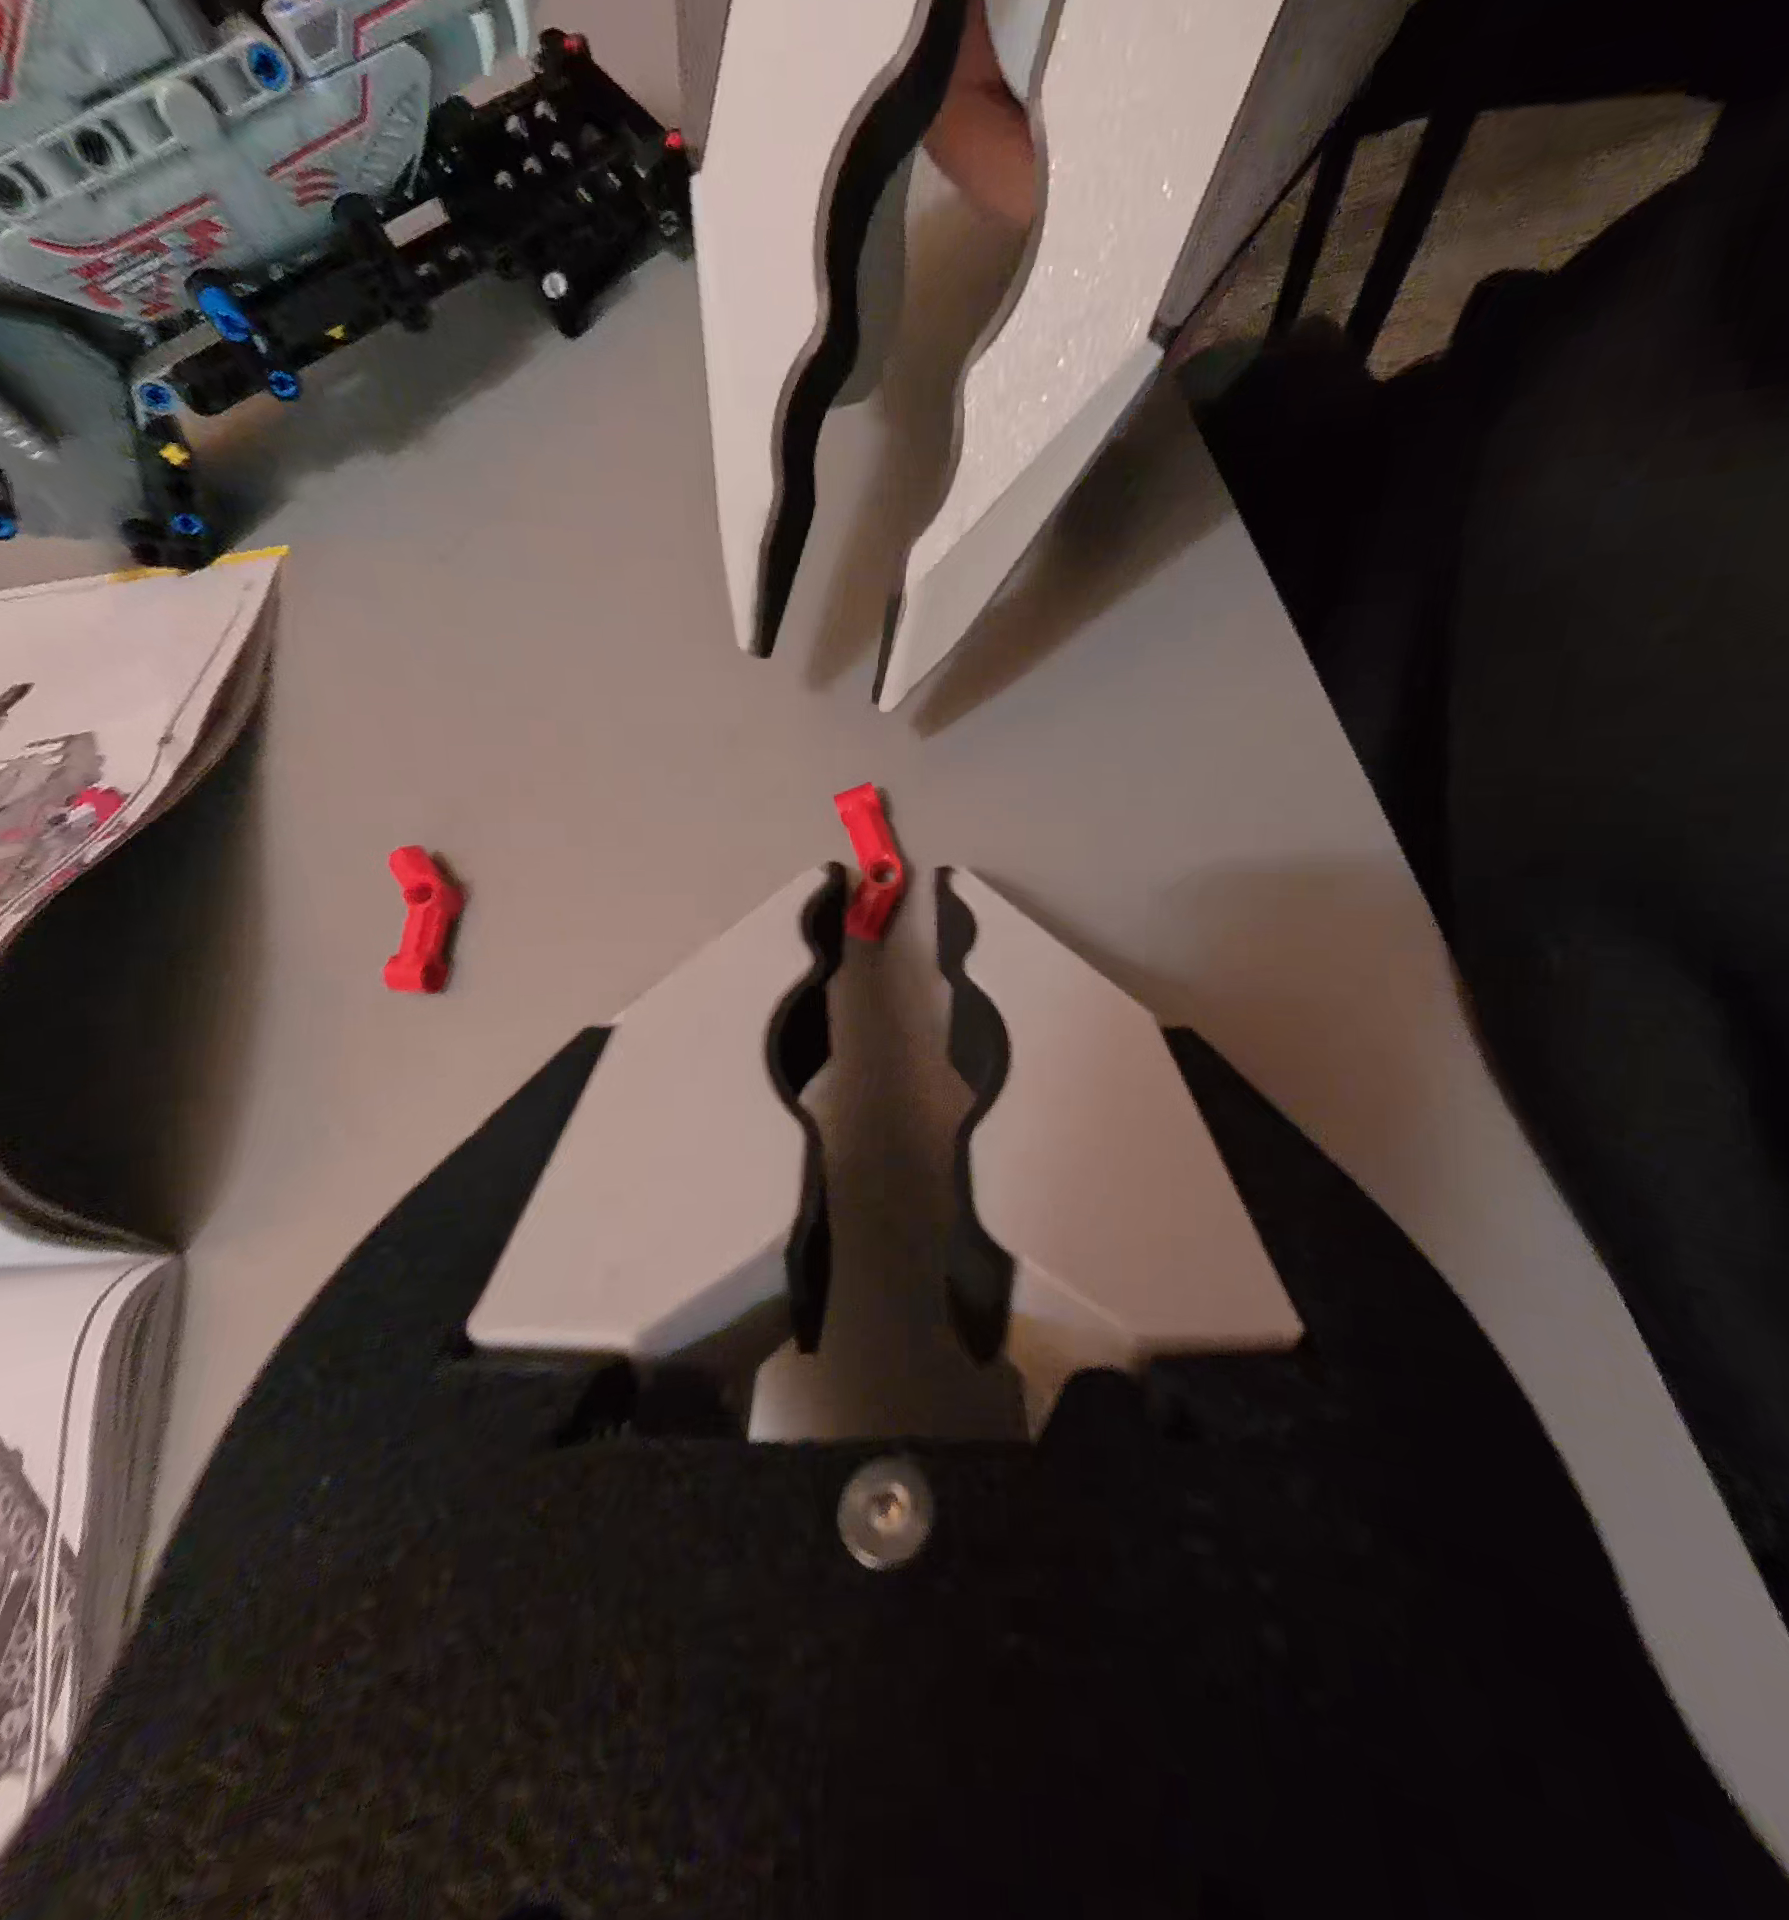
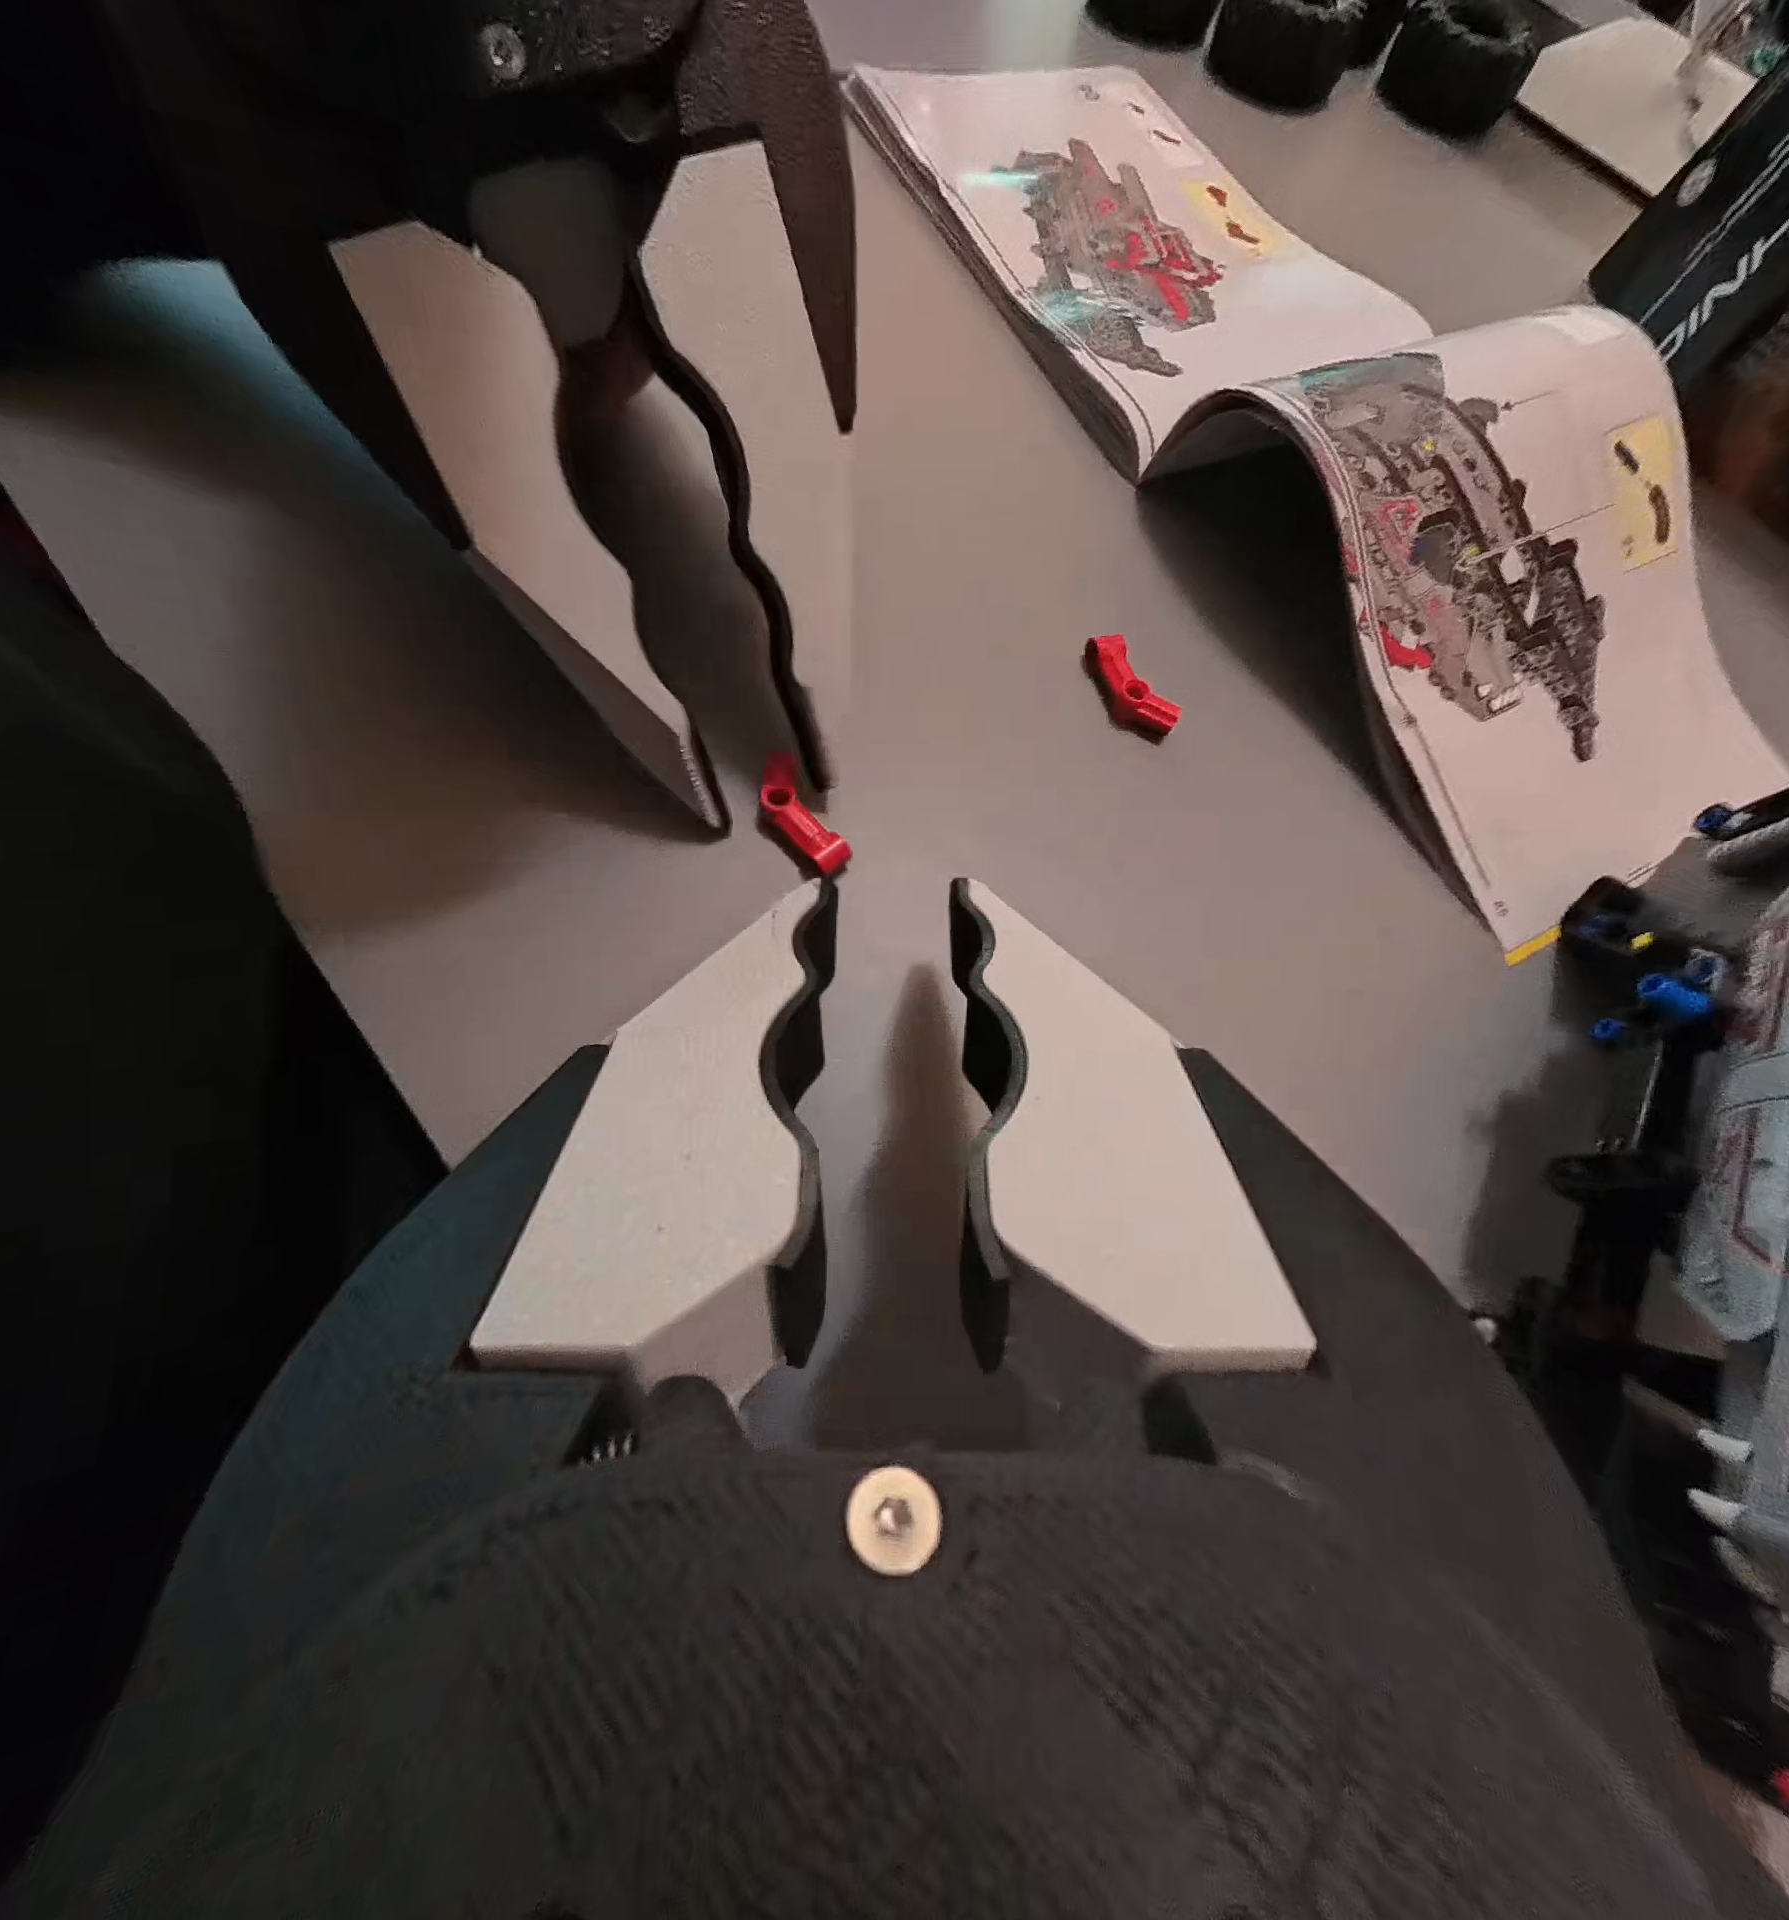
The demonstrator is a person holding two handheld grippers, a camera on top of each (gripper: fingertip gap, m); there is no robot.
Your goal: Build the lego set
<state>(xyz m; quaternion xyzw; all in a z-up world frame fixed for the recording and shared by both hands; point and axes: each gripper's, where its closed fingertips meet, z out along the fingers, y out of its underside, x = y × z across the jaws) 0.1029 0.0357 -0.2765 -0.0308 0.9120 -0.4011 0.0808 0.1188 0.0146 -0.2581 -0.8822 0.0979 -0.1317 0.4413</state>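
Observation:
A small red angled connector (image 1: 869, 864) lies on the grey table (image 1: 578, 727), its near end between the tips of my left gripper (image 1: 885, 878), which is open and close around it, not clamped. My right gripper (image 1: 822, 675) faces it from the far side, open and empty, tips just short of the piece. In the right wrist view the same connector (image 2: 803, 821) lies just beyond my right gripper (image 2: 890, 888), at the tips of the left gripper (image 2: 765, 805). A second red connector (image 1: 422, 920) lies loose to the left, also in the right wrist view (image 2: 1131, 688).
The part-built grey, black and red model (image 1: 142, 260) stands at the far left, also in the right wrist view (image 2: 1783, 1143). An open instruction booklet (image 2: 1285, 312) lies beside it. A black box (image 2: 1752, 208) and black cups (image 2: 1285, 42) stand behind. The table edge (image 1: 1389, 831) runs close on the right. My two grippers' fingertips are within a few centimetres of each other.

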